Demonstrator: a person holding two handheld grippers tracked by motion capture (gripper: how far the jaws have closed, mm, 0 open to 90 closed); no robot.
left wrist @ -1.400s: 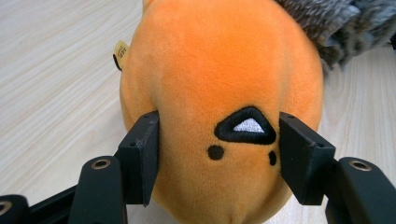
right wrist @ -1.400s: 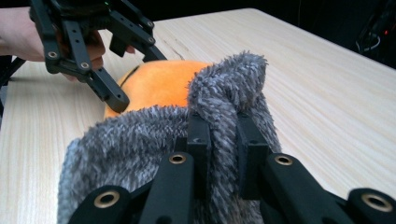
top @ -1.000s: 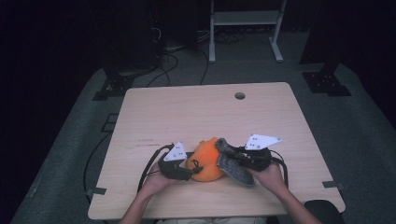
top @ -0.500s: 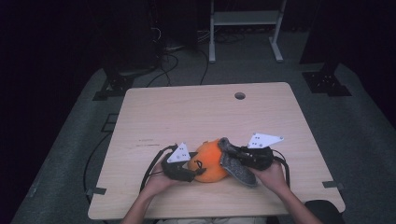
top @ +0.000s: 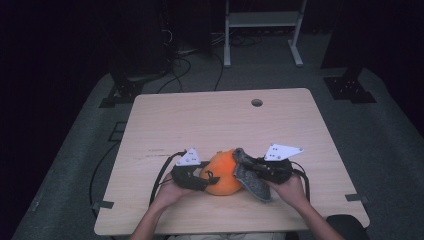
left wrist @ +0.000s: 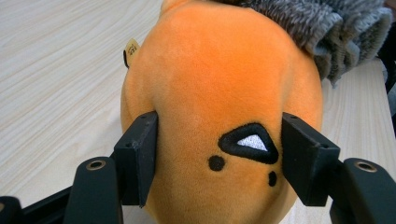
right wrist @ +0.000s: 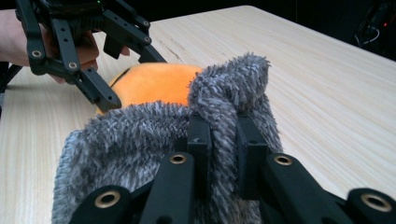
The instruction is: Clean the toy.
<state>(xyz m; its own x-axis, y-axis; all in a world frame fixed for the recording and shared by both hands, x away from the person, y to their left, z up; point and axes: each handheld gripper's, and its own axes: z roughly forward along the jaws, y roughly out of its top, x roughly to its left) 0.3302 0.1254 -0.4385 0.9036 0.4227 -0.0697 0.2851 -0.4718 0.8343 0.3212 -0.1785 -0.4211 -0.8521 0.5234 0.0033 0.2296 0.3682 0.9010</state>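
Near the table's (top: 165,125) front edge, the right gripper (right wrist: 219,154) pinches the grey hat's (right wrist: 140,140) rim, drawn against the orange plush (left wrist: 219,93). The left gripper (left wrist: 217,158), jaws just closing, clamps the plush. Pulling the hat fully over it remains.

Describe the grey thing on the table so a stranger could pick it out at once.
On the wooden table, near its front edge, lies an orange plush toy. Draped against its right side is the grey fuzzy cloth, pinched by the right gripper: shaggy and grey, not smooth and orange.
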